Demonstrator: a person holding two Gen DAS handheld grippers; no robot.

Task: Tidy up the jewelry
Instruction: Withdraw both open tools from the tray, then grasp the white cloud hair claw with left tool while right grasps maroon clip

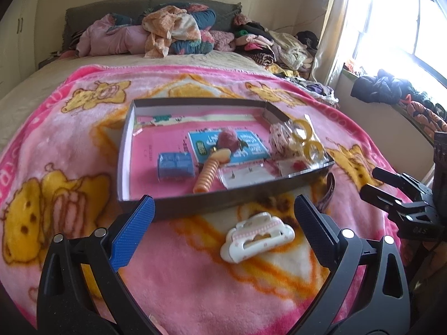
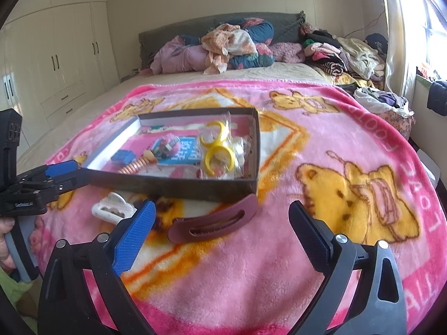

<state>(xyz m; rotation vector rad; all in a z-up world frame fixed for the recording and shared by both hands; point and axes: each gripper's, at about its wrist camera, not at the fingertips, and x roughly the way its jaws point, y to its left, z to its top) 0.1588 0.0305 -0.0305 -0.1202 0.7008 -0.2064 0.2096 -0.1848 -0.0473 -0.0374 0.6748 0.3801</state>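
Observation:
A shallow dark box (image 1: pixel 212 203) (image 2: pixel 178 187) lies on a pink bear blanket. It holds a blue case (image 1: pixel 175 165), an orange spiral piece (image 1: pixel 208 174), a maroon pom-pom (image 1: pixel 228 139), and yellow rings in a clear bag (image 1: pixel 304 139) (image 2: pixel 219 153). A white hair claw (image 1: pixel 257 236) (image 2: pixel 111 209) lies in front of the box, between the fingers of my open left gripper (image 1: pixel 223 217). A maroon hair clip (image 2: pixel 215 222) lies by the box's near right corner, just ahead of my open right gripper (image 2: pixel 222 226). Both grippers are empty.
The pink blanket (image 2: pixel 321 184) covers the near half of a bed. Piled clothes and bedding (image 1: pixel 173 30) sit at the headboard and along the window side. White wardrobes (image 2: pixel 56 64) stand at left. The right gripper shows at the right edge of the left wrist view (image 1: pixel 402 198).

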